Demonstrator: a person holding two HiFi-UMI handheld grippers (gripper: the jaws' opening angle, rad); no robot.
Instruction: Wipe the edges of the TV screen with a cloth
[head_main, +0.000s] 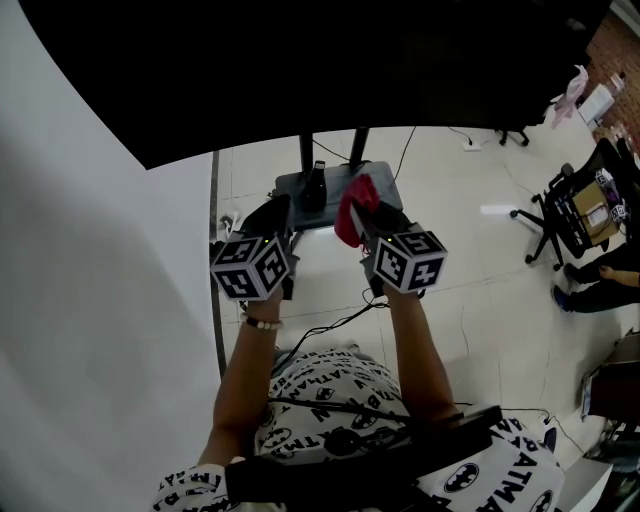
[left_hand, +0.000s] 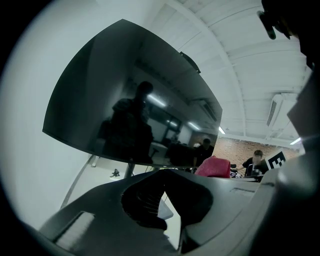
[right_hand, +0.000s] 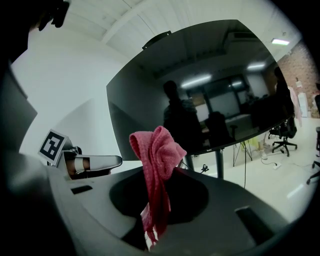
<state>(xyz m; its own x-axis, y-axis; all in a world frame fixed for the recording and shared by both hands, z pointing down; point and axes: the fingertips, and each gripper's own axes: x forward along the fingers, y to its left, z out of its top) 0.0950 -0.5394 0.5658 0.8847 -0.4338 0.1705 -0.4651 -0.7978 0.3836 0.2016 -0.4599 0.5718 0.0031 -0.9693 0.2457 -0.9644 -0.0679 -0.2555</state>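
The right gripper (head_main: 364, 222) is clamped on the red cloth (right_hand: 156, 147). It pinches a lower fold, so the bunched top stands clear of the tips as a soft pad to press on the bezel. The cloth hangs short of the TV (head_main: 330, 60), below the TV's lower edge and over the stand base (head_main: 335, 188), so wiping looks not yet begun. The left gripper (left_hand: 163, 176) has its jaws closed tip to tip with nothing between them. It is held level beside the right one, probably just kept out of the way. The shirt (head_main: 500, 470) reads "BATMAN". A small logo sits mid-way along the TV's lower edge, too small to read.
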